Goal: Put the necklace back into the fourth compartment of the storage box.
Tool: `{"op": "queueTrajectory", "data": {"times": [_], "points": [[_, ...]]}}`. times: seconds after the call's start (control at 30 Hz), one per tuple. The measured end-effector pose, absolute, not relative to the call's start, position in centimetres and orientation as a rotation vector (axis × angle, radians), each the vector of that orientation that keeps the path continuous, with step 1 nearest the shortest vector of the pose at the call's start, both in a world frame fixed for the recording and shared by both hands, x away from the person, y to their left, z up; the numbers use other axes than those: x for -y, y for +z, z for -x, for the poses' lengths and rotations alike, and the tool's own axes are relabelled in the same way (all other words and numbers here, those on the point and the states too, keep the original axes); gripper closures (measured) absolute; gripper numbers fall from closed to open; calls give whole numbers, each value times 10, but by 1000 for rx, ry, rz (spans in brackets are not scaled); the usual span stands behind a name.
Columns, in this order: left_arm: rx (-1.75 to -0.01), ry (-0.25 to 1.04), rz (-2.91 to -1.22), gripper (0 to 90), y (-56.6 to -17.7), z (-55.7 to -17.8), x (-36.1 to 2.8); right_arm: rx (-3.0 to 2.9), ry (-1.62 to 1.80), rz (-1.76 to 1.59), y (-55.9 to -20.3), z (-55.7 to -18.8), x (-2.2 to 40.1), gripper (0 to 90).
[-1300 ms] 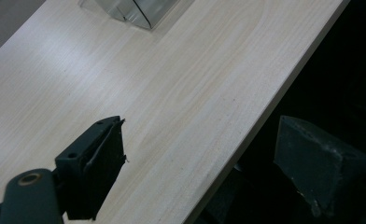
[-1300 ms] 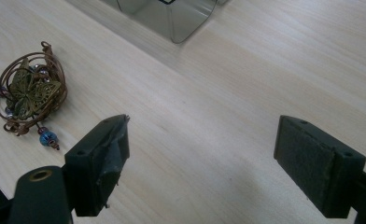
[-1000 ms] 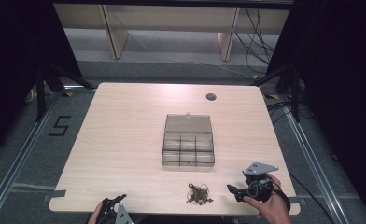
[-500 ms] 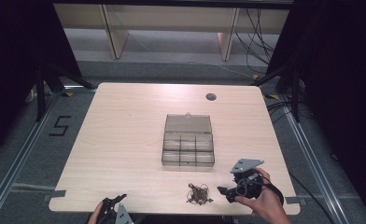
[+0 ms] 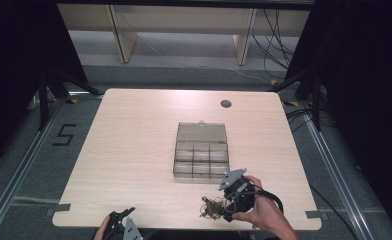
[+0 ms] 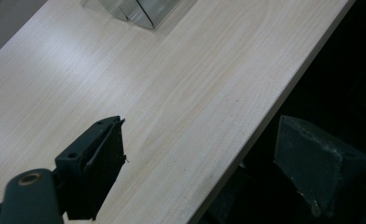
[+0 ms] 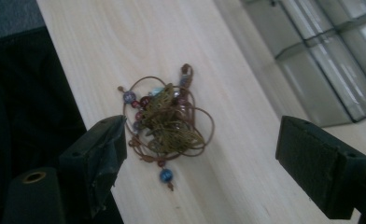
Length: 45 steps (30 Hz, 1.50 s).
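Left tongs (image 5: pixel 121 220) at the near edge of the pale wood-grain surface (image 5: pixel 134 150), left of centre, jaws wide apart with nothing between them; in the left gripper view one jaw sits over the wood, the other hangs past the edge over the dark. Right tongs (image 5: pixel 223 209) near the front edge right of centre, held in the person's right hand (image 5: pixel 264 215), grey three-cornered plate on top, black cable looping off behind. Jaws wide, holding nothing. Tangle of thin brown cord with blue, red and purple beads (image 7: pixel 165 121) lies flat on the surface in the gap between the jaws in the right gripper view, closer to the jaw at that view's left; contact with either jaw can't be told. In the high view the tangle is just left of the tongs' tips, close to the front edge. Beyond it, mid-surface: clear plastic organiser box with divided compartments (image 5: pixel 201 159), lid open and laid back on the far side; contents can't be made out. Far side: small dark round hole (image 5: pixel 226 104) in the surface. Further back, pale shelving legs and loose cables on the floor.
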<state>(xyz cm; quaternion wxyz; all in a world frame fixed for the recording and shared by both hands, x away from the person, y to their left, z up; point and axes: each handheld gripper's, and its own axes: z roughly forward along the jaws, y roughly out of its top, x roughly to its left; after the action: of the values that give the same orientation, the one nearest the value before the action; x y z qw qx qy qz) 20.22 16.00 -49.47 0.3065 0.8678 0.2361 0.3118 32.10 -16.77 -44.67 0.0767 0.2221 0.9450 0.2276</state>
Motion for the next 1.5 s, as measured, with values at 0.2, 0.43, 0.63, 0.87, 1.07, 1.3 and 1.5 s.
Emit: {"op": "queueTrajectory", "data": {"times": [0.2, 0.43, 0.63, 0.87, 1.07, 1.3, 1.5], "points": [[-640, 827, -2265, 154, -497, -202, -158, -2886, 610, -592, -454, -322, 152, 176], [-637, 825, -2269, 154, -497, -202, -158, -2940, 524, -556, -462, -323, 141, 204], [-636, 827, -2271, 154, -497, -202, -158, -2994, 466, -512, -473, -325, 134, 283], [-636, 825, -2269, 154, -497, -202, -158, -3023, 441, -511, -476, -328, 133, 421], [-639, 823, -2266, 154, -497, -202, -157, -3048, 452, -505, -476, -330, 134, 591], [-636, 826, -2271, 154, -497, -202, -157, -3059, 459, -473, -474, -331, 134, 753], [-656, 819, -2249, 154, -496, -203, -160, -3030, 464, -429, -464, -330, 130, 804]]}}
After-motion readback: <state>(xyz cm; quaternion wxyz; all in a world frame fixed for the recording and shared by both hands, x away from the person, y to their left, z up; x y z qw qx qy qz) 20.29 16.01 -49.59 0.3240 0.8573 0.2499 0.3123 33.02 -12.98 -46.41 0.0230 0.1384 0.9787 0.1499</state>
